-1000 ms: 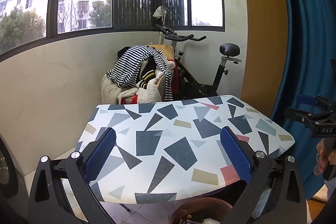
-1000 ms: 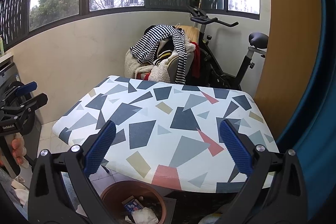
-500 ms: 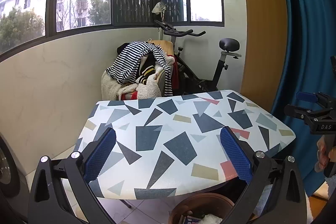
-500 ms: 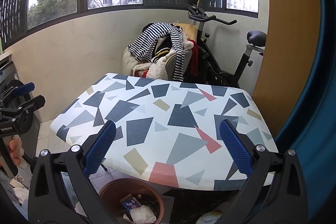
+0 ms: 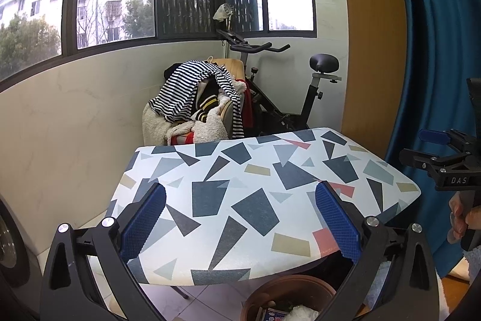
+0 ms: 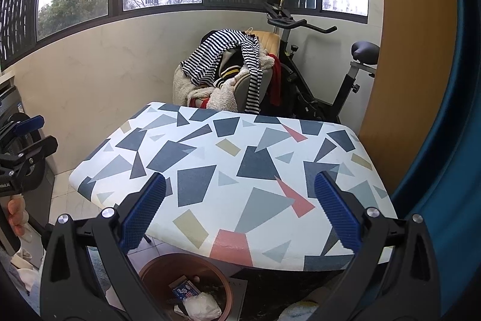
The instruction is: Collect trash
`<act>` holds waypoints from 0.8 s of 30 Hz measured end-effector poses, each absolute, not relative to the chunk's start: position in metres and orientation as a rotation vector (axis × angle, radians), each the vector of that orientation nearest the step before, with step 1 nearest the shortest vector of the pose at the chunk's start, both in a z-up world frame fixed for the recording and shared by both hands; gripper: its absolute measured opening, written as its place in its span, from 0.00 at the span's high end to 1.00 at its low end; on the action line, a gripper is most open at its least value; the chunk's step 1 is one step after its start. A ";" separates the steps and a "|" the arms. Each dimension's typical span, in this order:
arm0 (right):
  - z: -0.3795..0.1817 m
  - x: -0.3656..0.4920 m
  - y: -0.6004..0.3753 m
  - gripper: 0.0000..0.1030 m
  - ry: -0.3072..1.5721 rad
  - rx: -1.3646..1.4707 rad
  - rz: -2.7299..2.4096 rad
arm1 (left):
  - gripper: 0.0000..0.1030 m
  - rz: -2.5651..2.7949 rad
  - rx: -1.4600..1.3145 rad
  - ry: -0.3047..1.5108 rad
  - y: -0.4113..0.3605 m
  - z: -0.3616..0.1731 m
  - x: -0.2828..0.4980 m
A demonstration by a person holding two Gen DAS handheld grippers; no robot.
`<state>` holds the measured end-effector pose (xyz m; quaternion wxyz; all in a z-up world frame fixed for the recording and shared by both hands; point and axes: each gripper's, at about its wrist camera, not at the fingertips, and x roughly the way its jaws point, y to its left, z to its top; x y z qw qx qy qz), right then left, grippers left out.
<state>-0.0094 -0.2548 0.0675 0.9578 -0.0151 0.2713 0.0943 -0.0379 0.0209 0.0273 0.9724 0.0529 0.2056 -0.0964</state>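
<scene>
We hold the left gripper [image 5: 240,214] and the right gripper [image 6: 240,211] above the near edge of the surface [image 5: 264,185], which is patterned with grey, navy, tan and coral polygons. The jaws of both grippers stand wide apart with nothing between the blue pads [image 5: 144,221]. The trash lies in a brown round bin [image 6: 186,286] on the tiled floor below the near edge of the surface, at 6 o'clock in the left wrist view and 7 o'clock in the right wrist view. Inside it we see a small printed blue carton [image 6: 185,289] and, just beside it, a crumpled white wad [image 6: 203,306]. Beyond the far edge of the surface, at 12 o'clock, a chair heaped with striped clothing [image 5: 195,92] stands beside an exercise bike [image 5: 282,98] under the windows. A blue curtain [image 5: 436,50] hangs at 3 o'clock
</scene>
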 end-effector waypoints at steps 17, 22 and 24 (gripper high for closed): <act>0.064 -0.005 -0.257 0.06 0.565 -0.039 0.203 | 0.06 -0.194 0.106 0.427 0.022 0.023 -0.037; 0.063 -0.004 -0.255 0.06 0.566 -0.042 0.203 | 0.06 -0.168 0.115 0.434 0.024 0.022 -0.034; 0.062 -0.004 -0.256 0.06 0.568 -0.042 0.204 | 0.06 -0.160 0.115 0.438 0.025 0.022 -0.033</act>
